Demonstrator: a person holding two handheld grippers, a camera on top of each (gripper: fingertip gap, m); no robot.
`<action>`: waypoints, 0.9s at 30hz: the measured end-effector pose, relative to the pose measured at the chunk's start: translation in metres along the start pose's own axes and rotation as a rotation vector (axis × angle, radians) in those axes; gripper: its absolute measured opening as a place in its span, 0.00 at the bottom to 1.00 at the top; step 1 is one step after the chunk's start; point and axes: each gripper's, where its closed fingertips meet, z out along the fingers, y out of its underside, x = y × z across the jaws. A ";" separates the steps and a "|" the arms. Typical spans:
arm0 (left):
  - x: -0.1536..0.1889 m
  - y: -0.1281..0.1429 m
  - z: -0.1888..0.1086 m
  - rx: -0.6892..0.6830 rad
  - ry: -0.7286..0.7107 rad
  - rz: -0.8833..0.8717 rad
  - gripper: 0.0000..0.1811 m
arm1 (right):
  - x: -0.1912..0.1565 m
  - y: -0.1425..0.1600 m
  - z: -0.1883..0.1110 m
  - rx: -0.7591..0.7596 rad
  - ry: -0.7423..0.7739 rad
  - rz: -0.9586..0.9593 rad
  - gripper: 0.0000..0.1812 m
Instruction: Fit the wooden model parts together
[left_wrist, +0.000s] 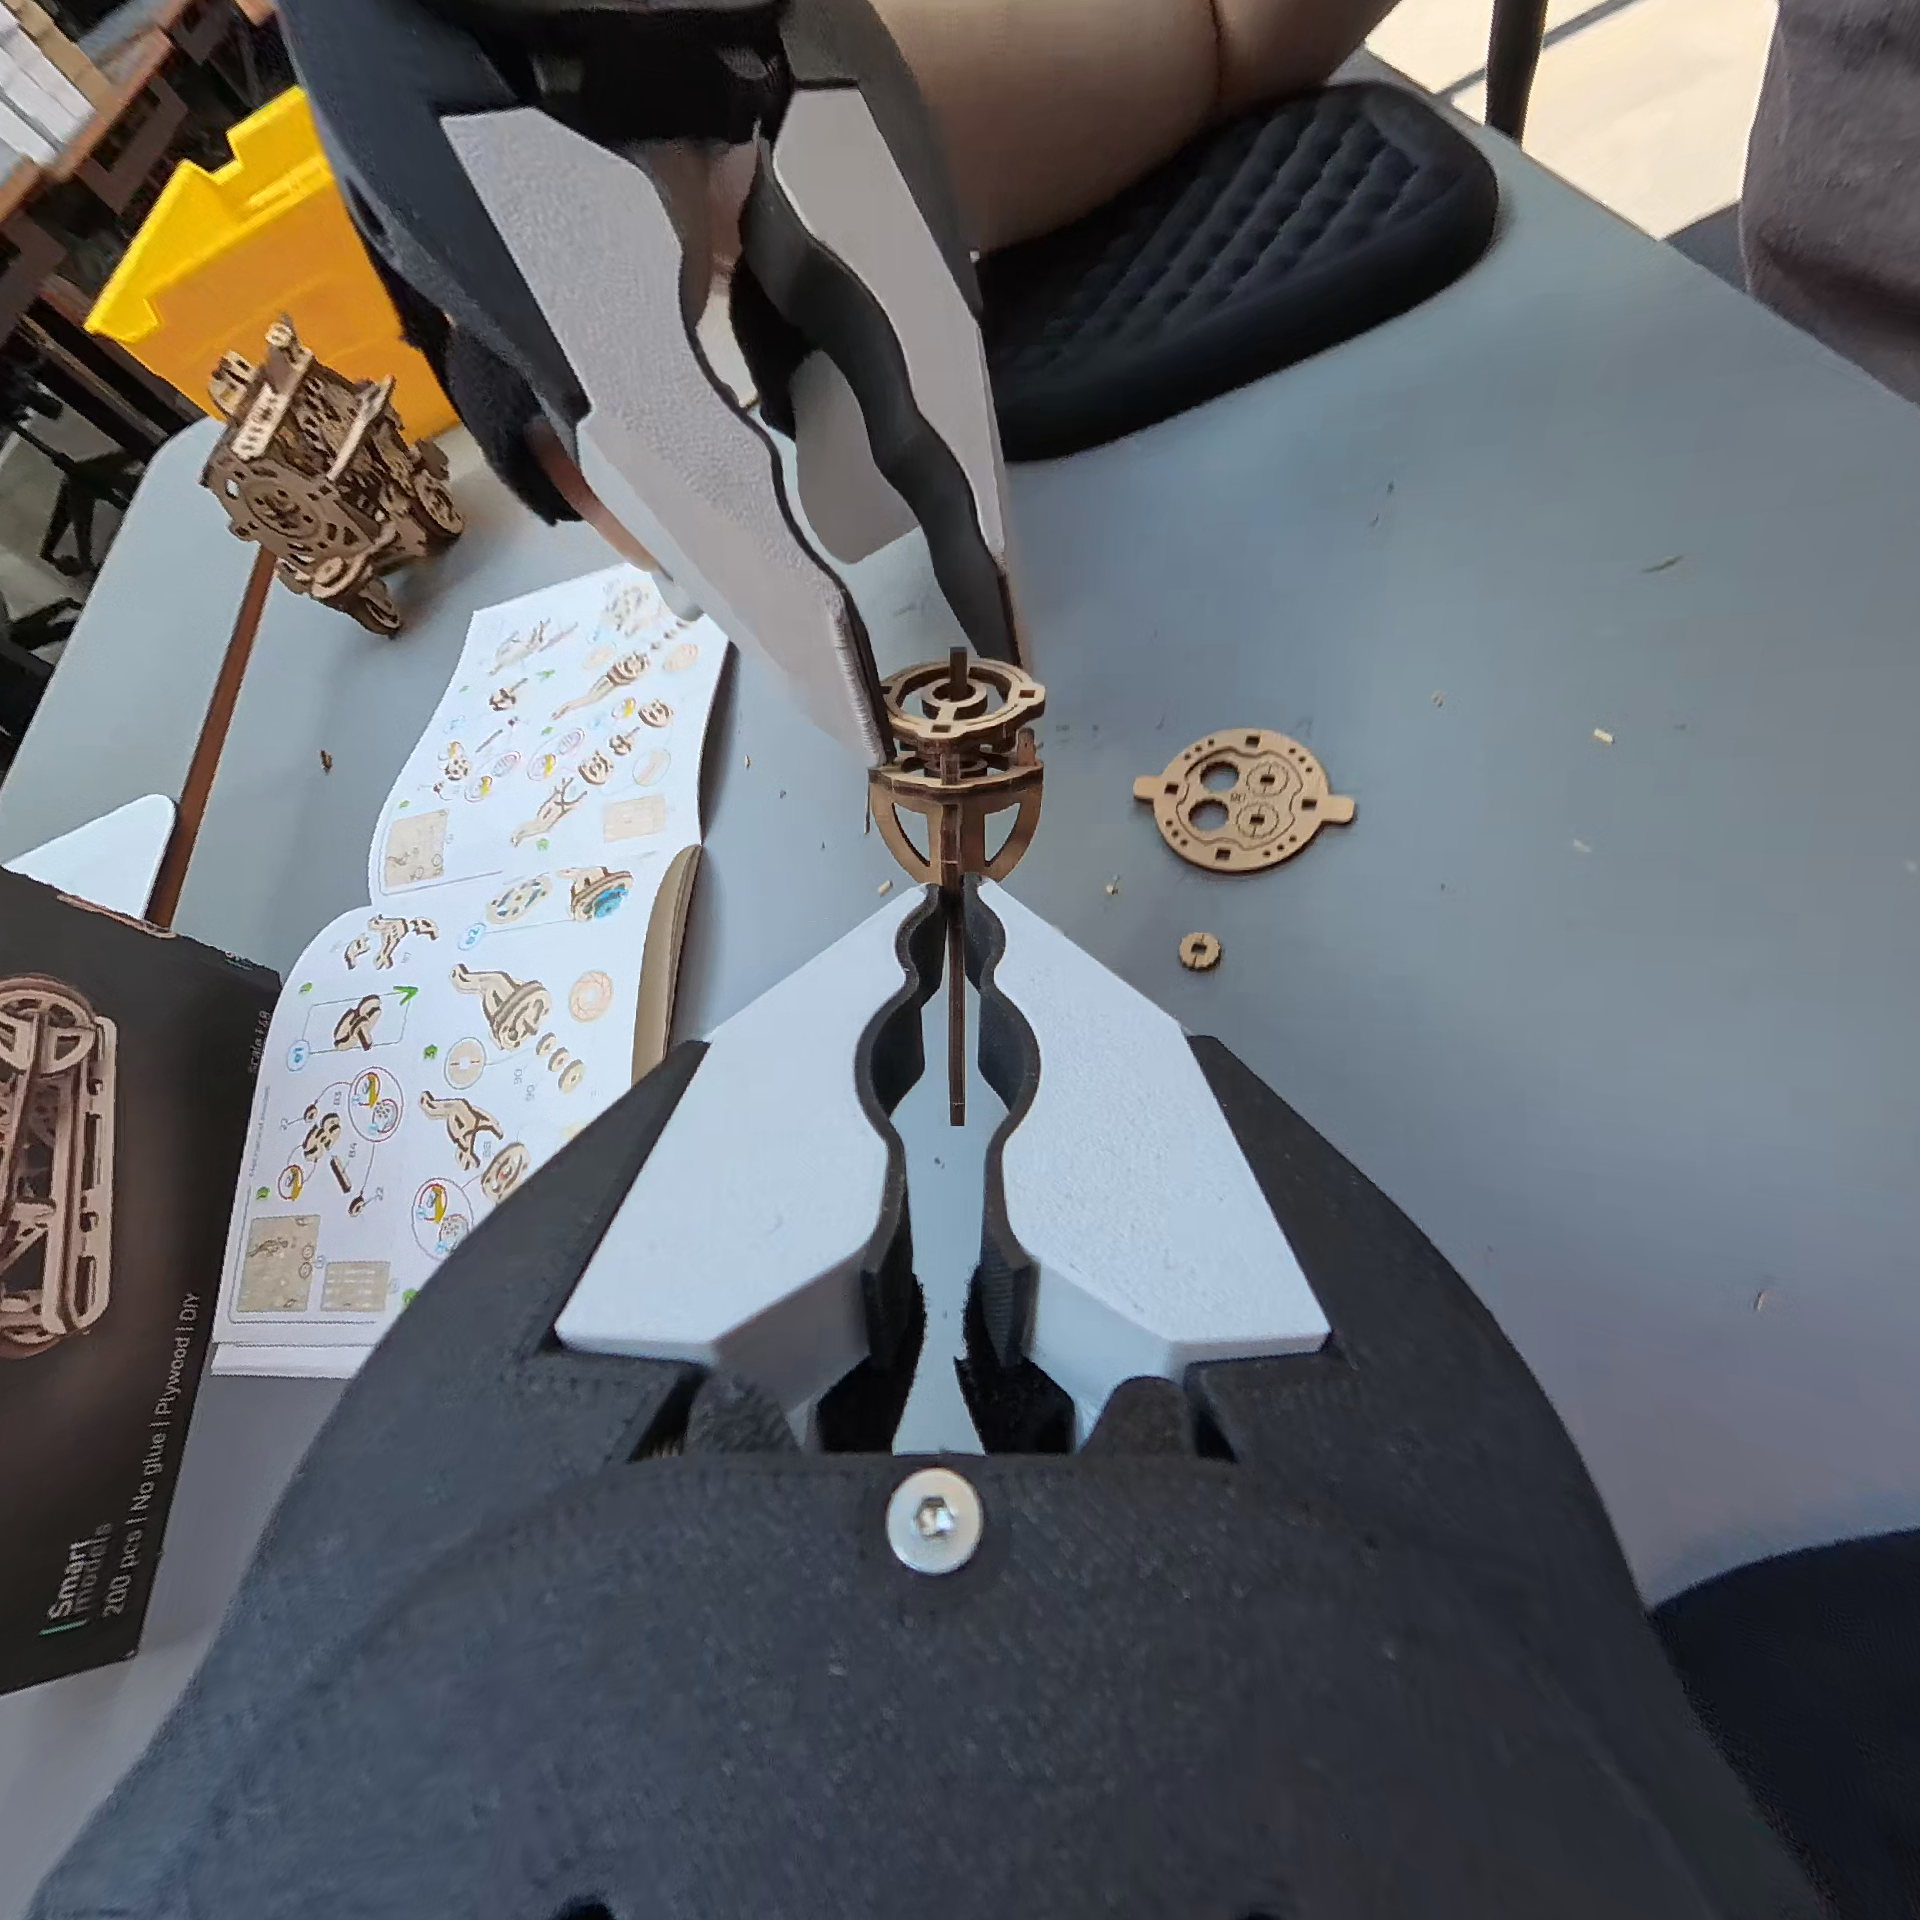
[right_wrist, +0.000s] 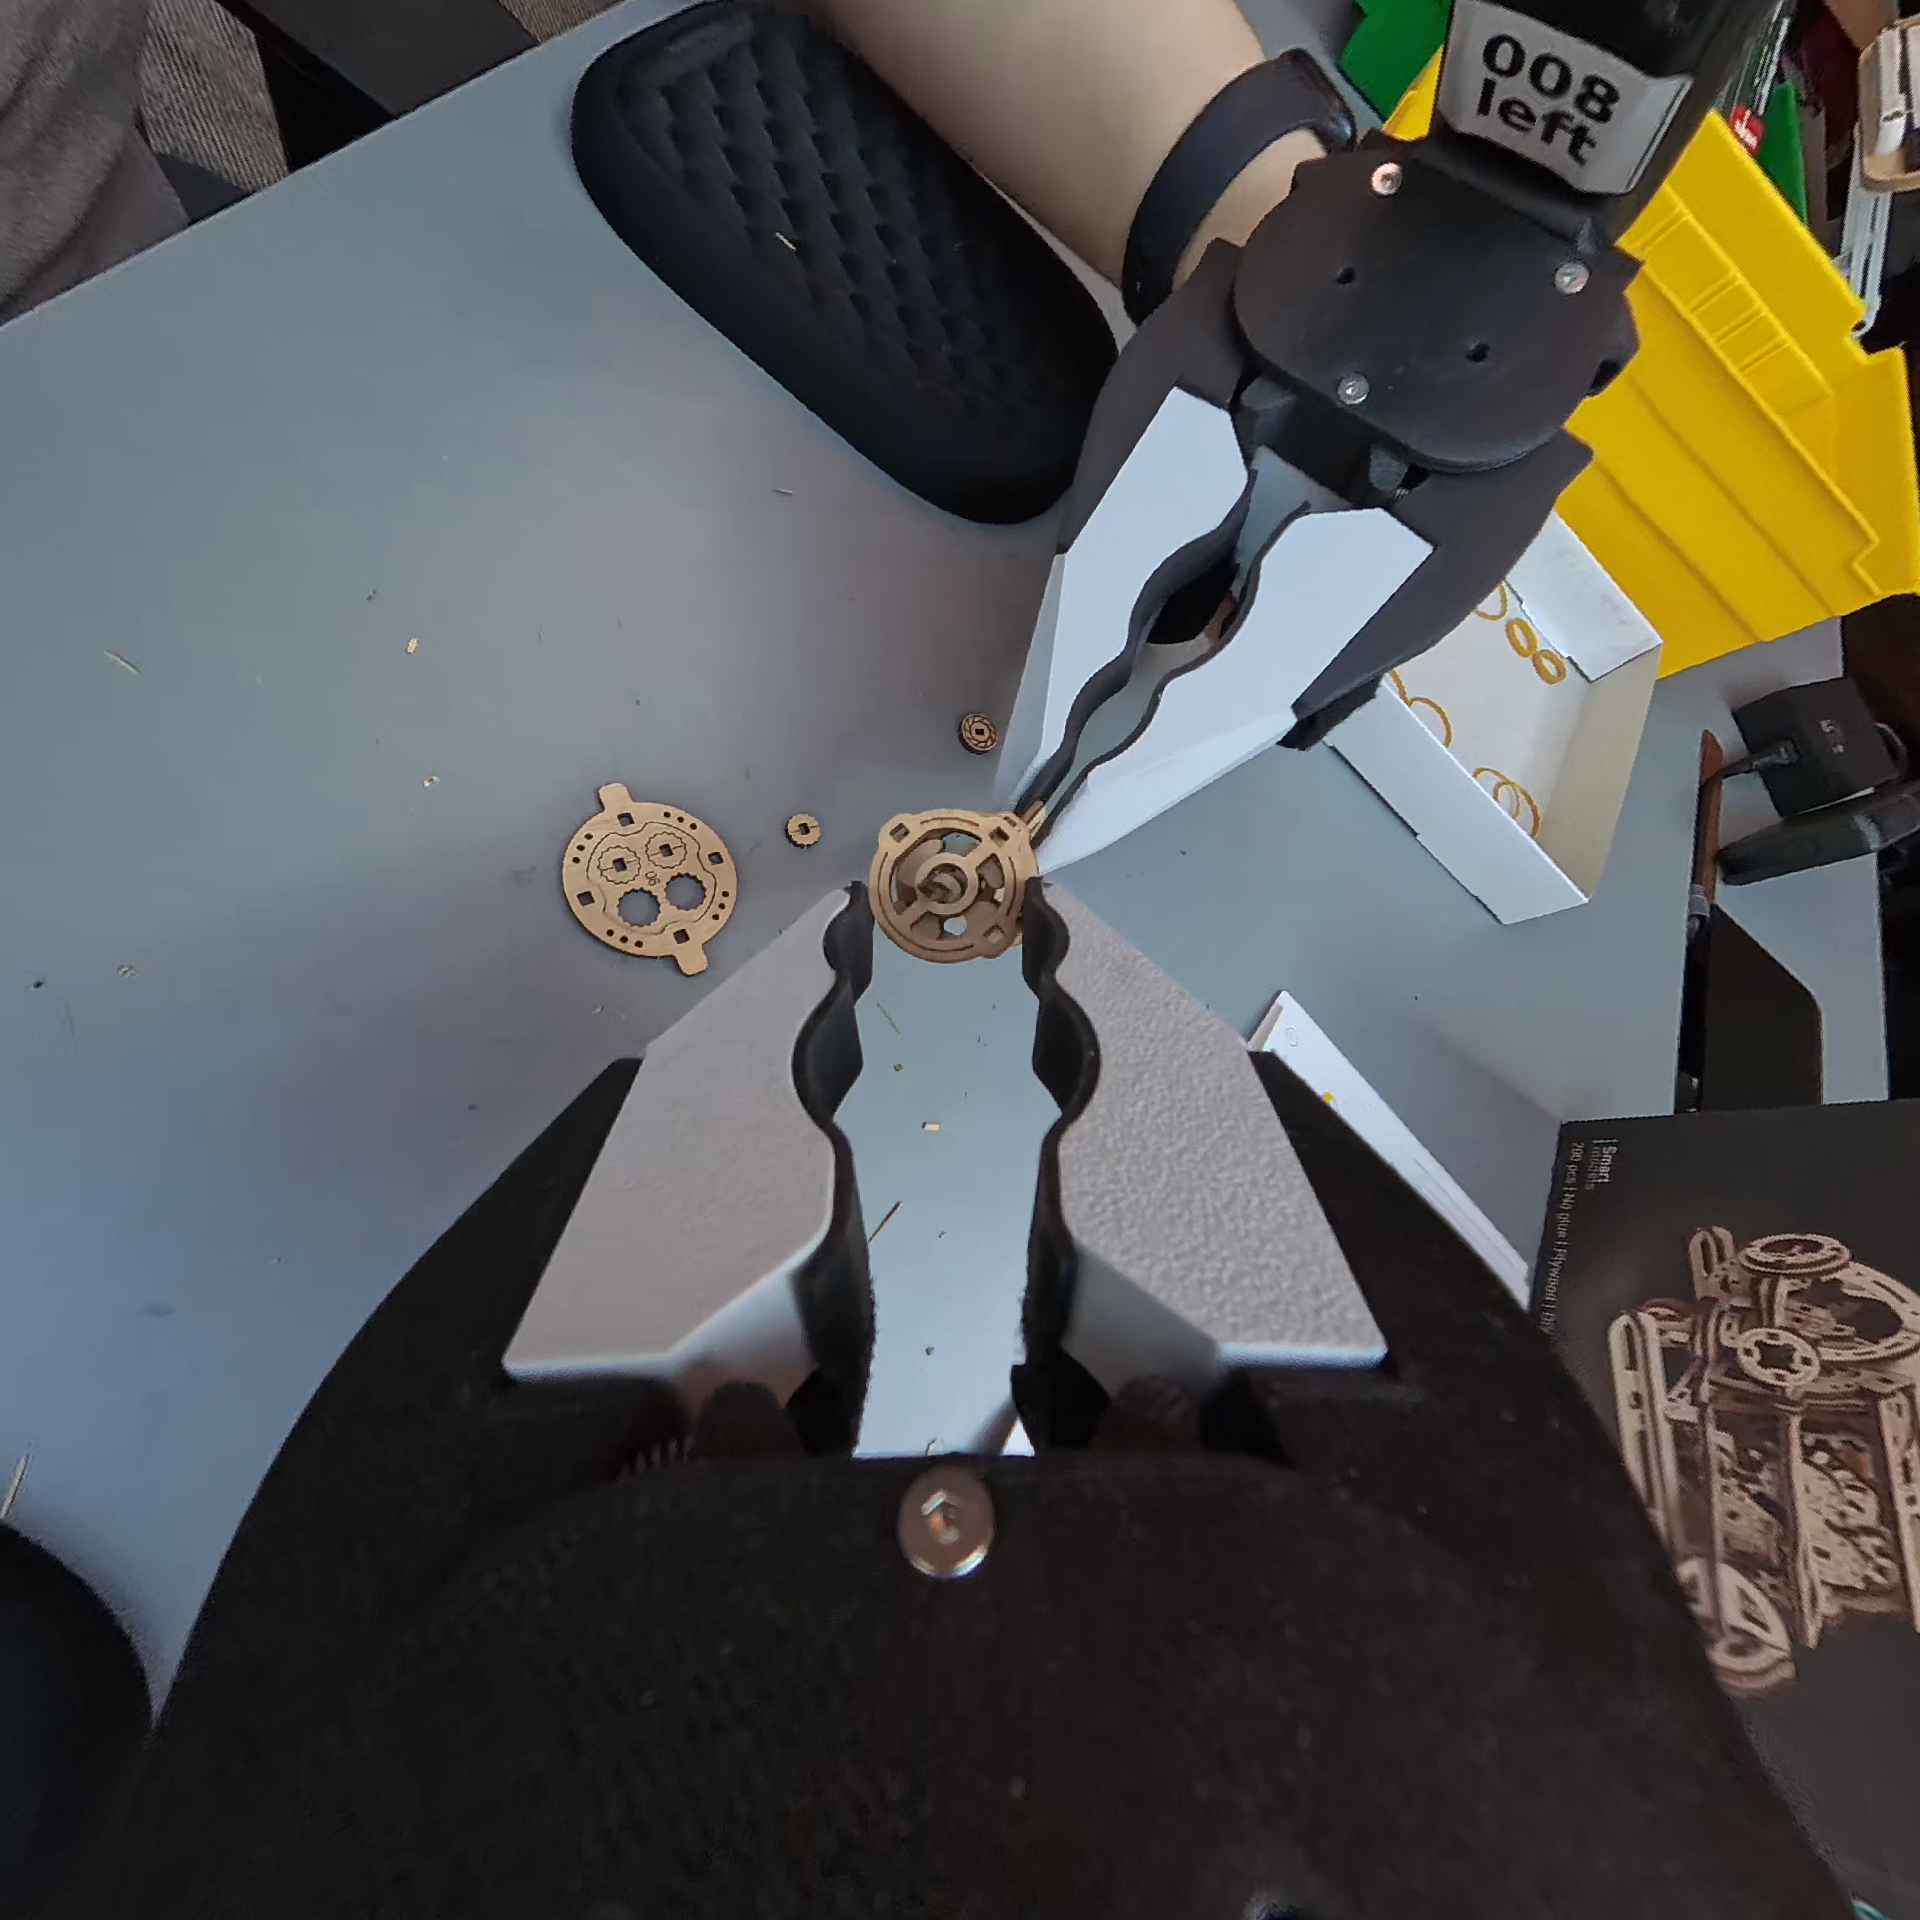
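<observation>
One grey table (left_wrist: 1455, 935) fills both views, flecked with wood chips. Yellow bins (right_wrist: 1745, 416) stand beyond the table's far edge, a black padded cushion (right_wrist: 831, 260) lies at another edge. On the table rest a dark product box (left_wrist: 94, 1247), an open instruction booklet (left_wrist: 468, 987), a white tray (right_wrist: 1507, 748), a finished wooden model (left_wrist: 322, 488), a flat round wooden plate (right_wrist: 649, 883) and a tiny washer (left_wrist: 1200, 951). Above the table's middle, the left gripper (left_wrist: 948, 894) pinches the stem of the small wooden assembly (left_wrist: 956, 769). The right gripper (right_wrist: 945, 904), fingers spread, brackets its top ring.
</observation>
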 end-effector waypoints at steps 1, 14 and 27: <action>-0.001 0.005 -0.001 -0.041 0.013 0.009 0.00 | 0.001 0.003 0.003 0.008 -0.007 0.029 0.15; 0.001 0.052 -0.001 -0.360 0.138 -0.018 0.00 | -0.010 0.042 0.039 -0.039 -0.083 0.128 0.15; -0.020 0.071 -0.029 -0.477 -0.021 -0.079 0.00 | -0.010 0.039 0.046 -0.041 -0.129 0.298 0.15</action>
